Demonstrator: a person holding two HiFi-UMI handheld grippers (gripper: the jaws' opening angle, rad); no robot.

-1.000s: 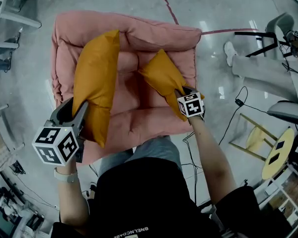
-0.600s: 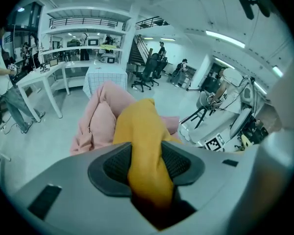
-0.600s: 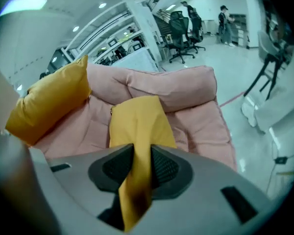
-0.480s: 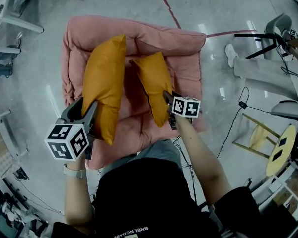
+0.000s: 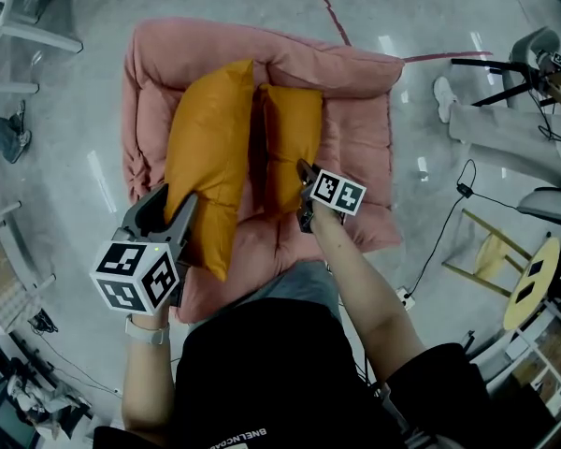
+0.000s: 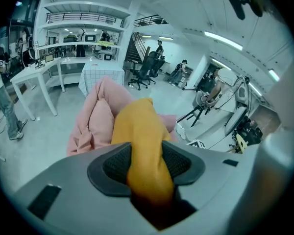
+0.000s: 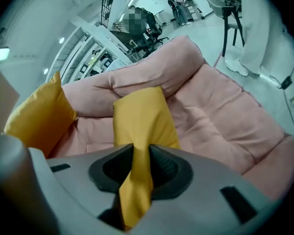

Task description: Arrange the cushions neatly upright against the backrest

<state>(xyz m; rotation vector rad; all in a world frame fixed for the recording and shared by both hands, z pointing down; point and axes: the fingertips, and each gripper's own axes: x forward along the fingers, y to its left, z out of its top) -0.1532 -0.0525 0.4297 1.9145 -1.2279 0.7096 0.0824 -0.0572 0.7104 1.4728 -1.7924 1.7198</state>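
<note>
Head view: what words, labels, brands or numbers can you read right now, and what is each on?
White lettering on the person's black top: upside down, too small to read reliably.
Cubes on the left hand-held gripper and right hand-held gripper: black-and-white square markers only, no words.
Left cushion, right cushion, pink sofa: no print seen.

Black T-shirt (image 5: 280, 382), white wristband (image 5: 148, 332), grey left gripper (image 5: 171, 202) with marker cube (image 5: 136, 276).

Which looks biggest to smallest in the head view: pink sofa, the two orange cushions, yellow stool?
1. pink sofa
2. left orange cushion
3. right orange cushion and yellow stool look about alike, so I leave them unranked.
</note>
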